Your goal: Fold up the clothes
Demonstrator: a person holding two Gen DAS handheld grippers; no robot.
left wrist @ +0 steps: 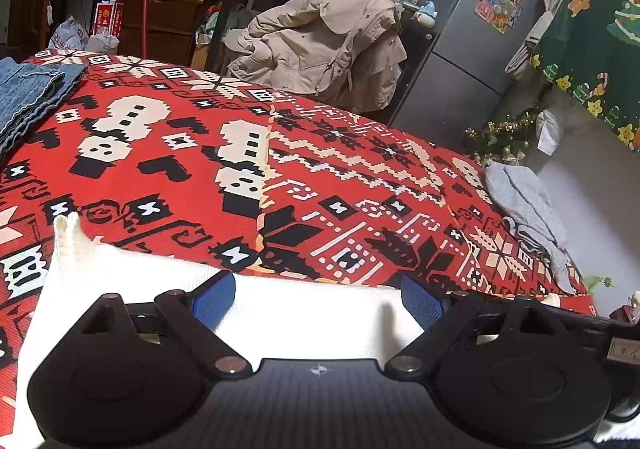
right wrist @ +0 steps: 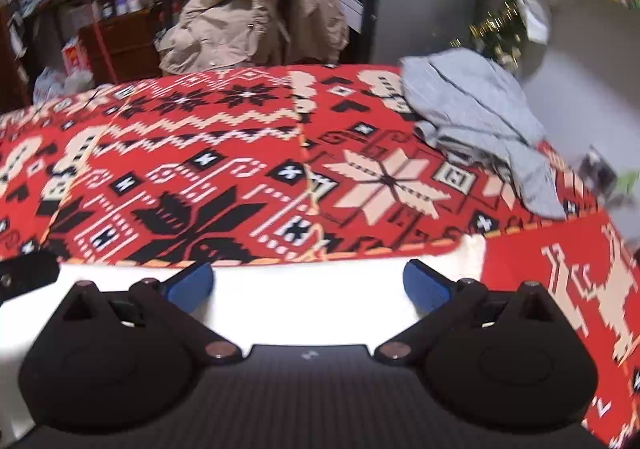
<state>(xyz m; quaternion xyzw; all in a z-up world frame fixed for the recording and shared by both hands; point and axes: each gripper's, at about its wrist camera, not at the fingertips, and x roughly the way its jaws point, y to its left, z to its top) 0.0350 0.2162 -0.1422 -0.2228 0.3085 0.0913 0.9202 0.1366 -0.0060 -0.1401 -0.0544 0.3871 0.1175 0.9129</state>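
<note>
We see both grippers over a bright white cloth garment (left wrist: 304, 313) lying flat at the near edge of the red, black & cream patterned blanket (left wrist: 168, 169); L gripper (left wrist: 318, 303) jaws stand wide, blue pads (left wrist: 214, 301) clear of the fabric, nothing pinched. R gripper (right wrist: 308, 287) jaws likewise wide apart above the same white cloth, nothing held, pic somewhat blurred. Crumpled grey garment (right wrist: 476, 117) sits at the blanket's far right edge, folded blue denim (left wrist: 28, 97) at far left, both well apart from the grippers.
</note>
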